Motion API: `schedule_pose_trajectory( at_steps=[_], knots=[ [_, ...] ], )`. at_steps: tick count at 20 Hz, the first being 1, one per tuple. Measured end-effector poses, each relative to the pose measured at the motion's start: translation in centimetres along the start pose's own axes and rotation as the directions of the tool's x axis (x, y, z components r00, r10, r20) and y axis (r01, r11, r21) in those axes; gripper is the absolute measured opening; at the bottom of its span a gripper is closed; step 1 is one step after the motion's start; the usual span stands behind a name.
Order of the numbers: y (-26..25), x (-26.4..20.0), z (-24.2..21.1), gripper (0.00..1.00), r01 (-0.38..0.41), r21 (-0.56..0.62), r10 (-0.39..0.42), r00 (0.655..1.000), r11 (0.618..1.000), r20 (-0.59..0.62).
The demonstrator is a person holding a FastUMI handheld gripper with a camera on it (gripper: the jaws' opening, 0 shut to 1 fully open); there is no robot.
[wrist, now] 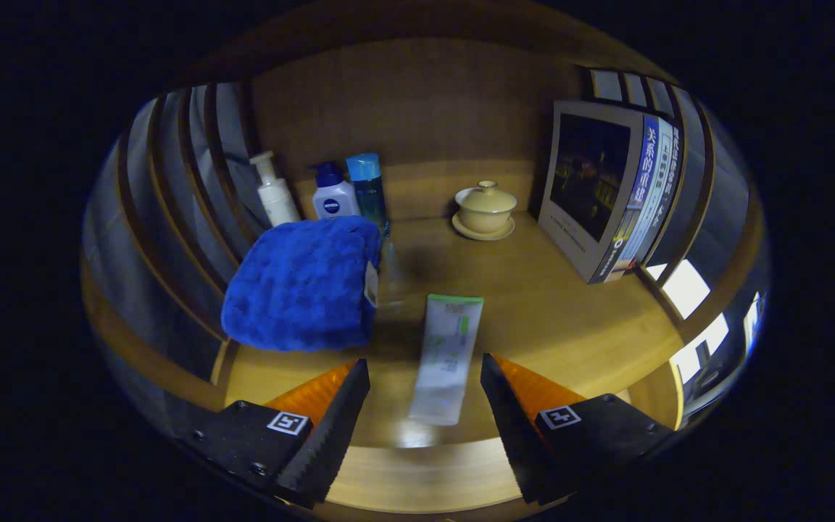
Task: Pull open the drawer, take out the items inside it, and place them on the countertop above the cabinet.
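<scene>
A wooden back wall [417, 101] is flanked by slatted side panels [193, 167]; dim, warm light is cast throughout.

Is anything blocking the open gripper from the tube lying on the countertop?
Nothing visible does. The tube lies flat between the fingers of the open gripper, untouched. The blue towel sits off beside it, apart.

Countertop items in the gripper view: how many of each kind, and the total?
Bottles: 3 (white pump bottle, white and blue pump bottle, blue bottle)
Blue towel: 1
Tube, lying between the open fingers of the gripper: 1
Lidded cup on saucer: 1
Books, upright: at least 2; exact count unclear
Total: at least 8
</scene>
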State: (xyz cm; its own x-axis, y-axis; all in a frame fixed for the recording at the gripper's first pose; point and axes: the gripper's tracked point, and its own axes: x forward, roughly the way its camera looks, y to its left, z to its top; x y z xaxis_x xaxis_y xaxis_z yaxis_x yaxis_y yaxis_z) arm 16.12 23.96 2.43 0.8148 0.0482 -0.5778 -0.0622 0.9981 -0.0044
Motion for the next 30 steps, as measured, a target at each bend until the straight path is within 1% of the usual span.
schedule_pose_trajectory(
  at_steps=[3,7,11,16,18,21,27,30],
  knots=[
    [-0.1,-1.7,-0.4,1.0,-0.019,0.007,0.018,0.997,1.0,0.069],
    [-0.6,-4.9,-1.2,1.0,-0.016,-0.035,0.021,0.988,0.999,0.152],
    [-1.0,-9.2,-1.2,1.0,-0.009,-0.05,0.022,0.962,0.999,0.272],
    [-2.5,-13.9,-4.1,1.0,0.012,-0.065,0.011,0.937,0.998,0.348],
    [-3.2,-15.7,-5.4,0.99,0.022,-0.052,0.0,0.922,0.998,0.387],
    [-4.4,-17.2,-7.8,0.99,0.028,-0.029,-0.014,0.917,0.999,0.398],
    [-6.4,-19.1,-12.5,0.99,0.079,-0.04,-0.056,0.908,0.996,0.415],
    [-6.6,-19.7,-14.4,0.99,0.084,-0.036,-0.061,0.904,0.996,0.422]
  ],
)
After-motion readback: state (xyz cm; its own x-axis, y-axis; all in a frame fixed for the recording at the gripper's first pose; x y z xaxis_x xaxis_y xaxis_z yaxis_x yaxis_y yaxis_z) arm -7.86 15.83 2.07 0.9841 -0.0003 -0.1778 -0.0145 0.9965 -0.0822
